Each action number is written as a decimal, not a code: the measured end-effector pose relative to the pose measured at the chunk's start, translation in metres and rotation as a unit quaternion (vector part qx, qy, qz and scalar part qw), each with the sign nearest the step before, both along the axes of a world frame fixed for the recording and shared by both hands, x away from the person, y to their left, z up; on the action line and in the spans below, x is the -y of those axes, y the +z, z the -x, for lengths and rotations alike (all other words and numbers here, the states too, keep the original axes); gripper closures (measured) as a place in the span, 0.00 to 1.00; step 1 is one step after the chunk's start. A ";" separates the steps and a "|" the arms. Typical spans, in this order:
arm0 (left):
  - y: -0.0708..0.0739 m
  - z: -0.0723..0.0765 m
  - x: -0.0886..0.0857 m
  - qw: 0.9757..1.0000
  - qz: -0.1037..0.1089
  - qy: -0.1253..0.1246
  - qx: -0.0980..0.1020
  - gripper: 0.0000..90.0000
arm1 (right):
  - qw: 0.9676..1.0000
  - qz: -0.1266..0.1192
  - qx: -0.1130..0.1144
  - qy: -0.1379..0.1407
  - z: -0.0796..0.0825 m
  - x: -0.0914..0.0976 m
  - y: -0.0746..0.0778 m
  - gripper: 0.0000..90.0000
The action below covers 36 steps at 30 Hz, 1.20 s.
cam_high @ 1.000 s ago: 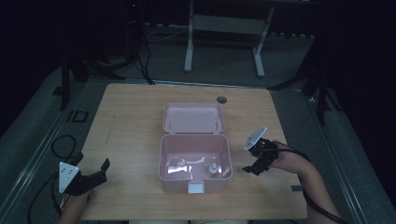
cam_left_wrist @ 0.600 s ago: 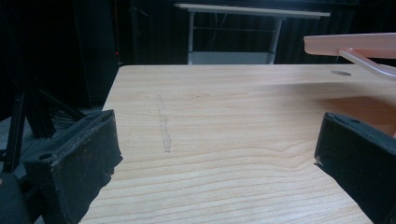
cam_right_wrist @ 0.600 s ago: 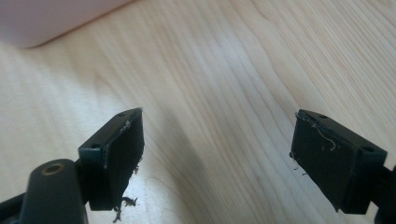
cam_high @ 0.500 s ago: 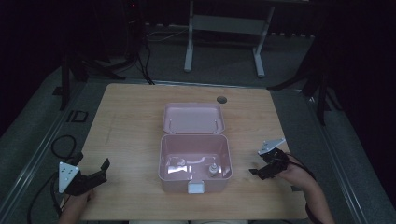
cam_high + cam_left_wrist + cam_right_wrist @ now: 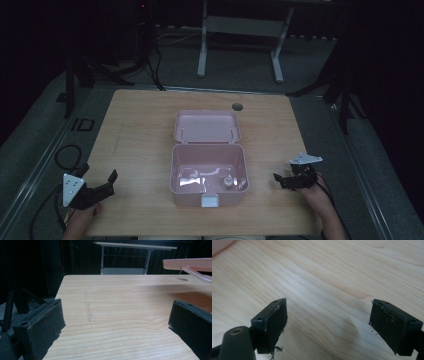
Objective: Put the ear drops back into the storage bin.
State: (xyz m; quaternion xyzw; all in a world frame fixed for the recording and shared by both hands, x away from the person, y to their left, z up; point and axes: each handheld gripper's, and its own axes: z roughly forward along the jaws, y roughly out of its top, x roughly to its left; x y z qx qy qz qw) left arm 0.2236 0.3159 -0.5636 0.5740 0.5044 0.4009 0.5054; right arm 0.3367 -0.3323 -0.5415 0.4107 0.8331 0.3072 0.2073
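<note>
Near edge first: the left gripper [image 5: 111, 181] sits low at the near left corner of the wooden table [image 5: 140, 125], jaws spread wide and holding nothing. From its own camera there's only bare wood grain between the two black pads, with the pink lid's edge [image 5: 187, 263] poking in at the upper right.

Over on the near right, the right gripper [image 5: 278, 179] rests just beside the box, well clear of its wall, jaws also wide apart and empty. Its own view looks straight down onto plain tabletop between the jaws.

Between them, centre of the table, stands the pink lunch box [image 5: 209, 170], open, with its lid [image 5: 206, 126] laid back toward the far side. Inside, on the near floor of the box, lie a small bottle-like item [image 5: 229, 182] and something pale and glossy [image 5: 189, 182] to its left; what exactly they are is hard to tell in this dim light.

My read: the loading looks done, with both tools parked apart from the box. What's left appears to be swinging the lid down and pressing the white front latch [image 5: 209, 201] closed.
</note>
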 end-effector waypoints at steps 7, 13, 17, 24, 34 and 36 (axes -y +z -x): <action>0.000 0.000 0.000 1.000 0.000 0.000 0.000 0.00 | 0.997 -0.009 0.055 -0.055 0.009 -0.002 -0.008 0.15; 0.000 0.000 0.000 1.000 0.000 0.000 0.000 0.00 | 0.987 -0.047 0.104 -0.110 0.015 0.007 -0.008 0.15; 0.000 0.000 0.000 1.000 0.000 0.000 0.000 0.00 | 0.978 -0.067 0.136 -0.142 0.019 0.013 -0.008 0.15; 0.000 0.000 0.000 1.000 0.001 -0.001 -0.001 0.00 | 0.970 -0.075 0.159 -0.166 0.022 0.014 -0.010 0.15; 0.000 0.000 -0.001 1.000 0.001 -0.002 -0.001 0.00 | 0.948 -0.094 0.224 -0.208 0.029 0.015 -0.007 0.15; 0.000 0.000 -0.001 1.000 0.001 -0.002 -0.001 0.00 | 0.947 -0.095 0.224 -0.209 0.029 0.015 -0.007 0.15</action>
